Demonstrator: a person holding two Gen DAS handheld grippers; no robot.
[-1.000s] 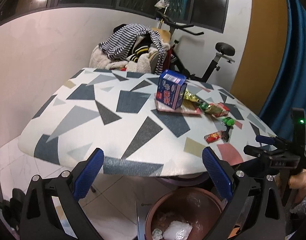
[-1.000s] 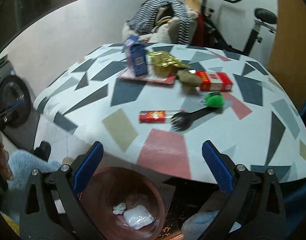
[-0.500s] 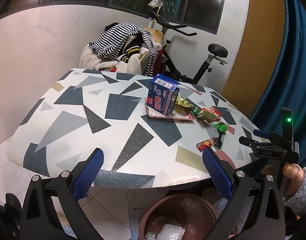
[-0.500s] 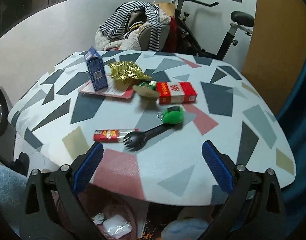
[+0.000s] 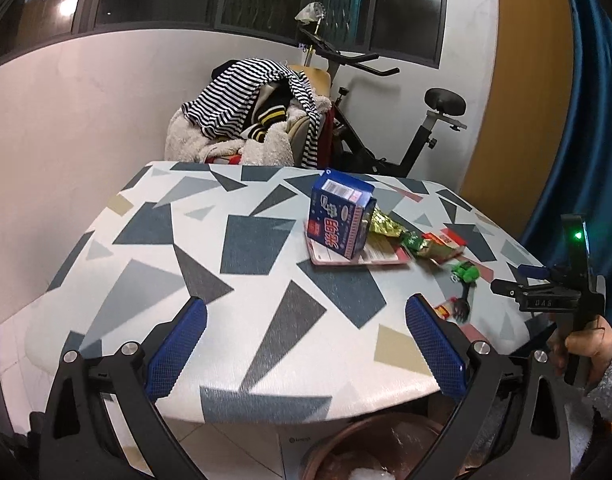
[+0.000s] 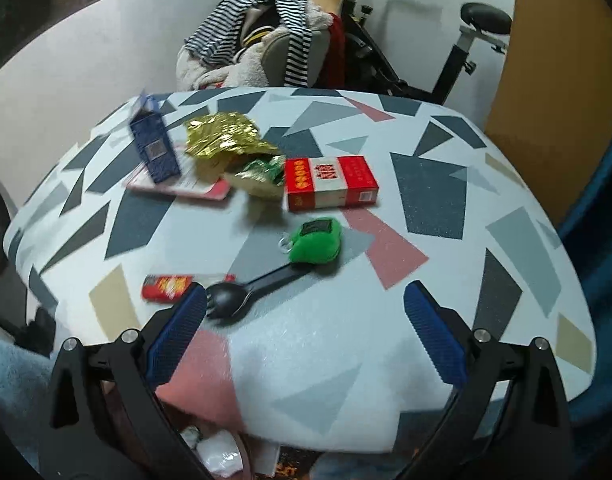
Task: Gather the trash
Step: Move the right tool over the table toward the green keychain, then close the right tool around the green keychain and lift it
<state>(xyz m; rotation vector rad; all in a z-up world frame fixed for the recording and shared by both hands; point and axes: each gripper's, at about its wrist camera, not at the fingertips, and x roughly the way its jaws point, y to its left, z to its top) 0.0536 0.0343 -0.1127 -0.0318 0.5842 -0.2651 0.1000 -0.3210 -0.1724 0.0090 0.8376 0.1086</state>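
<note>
Both grippers hover over the near edge of a surface (image 5: 266,240) patterned with grey, blue and pink triangles. The left gripper (image 5: 306,344) has its blue-padded fingers (image 5: 178,344) spread wide with nothing between them. The right gripper (image 6: 306,340) also has its fingers (image 6: 434,336) spread wide and empty; in the left view it shows at the surface's right edge, held by a hand (image 5: 586,344) in a grey fleece sleeve.

The trash lies in a cluster, taken here from the red box (image 6: 330,182) lying flat in the middle of the surface. Touching its left end is a green wrapper (image 6: 258,174), and behind that a crumpled gold wrapper (image 6: 226,138). Farther left a blue carton (image 6: 154,148) stands upright on a pink card (image 6: 178,188). Just in front of the red box sits a green plush keychain (image 6: 316,240), touching the handle of a black spork (image 6: 246,292) that runs toward the right gripper's left finger. Left of the spork's head lies a small red packet (image 6: 166,287), its right end hidden behind that finger.

Below the near edge, a brown bin (image 5: 370,452) holds white crumpled scraps (image 6: 220,454). Beyond the far edge, a chair piled with striped clothes (image 5: 246,96) stands beside an exercise bike (image 5: 386,120).
</note>
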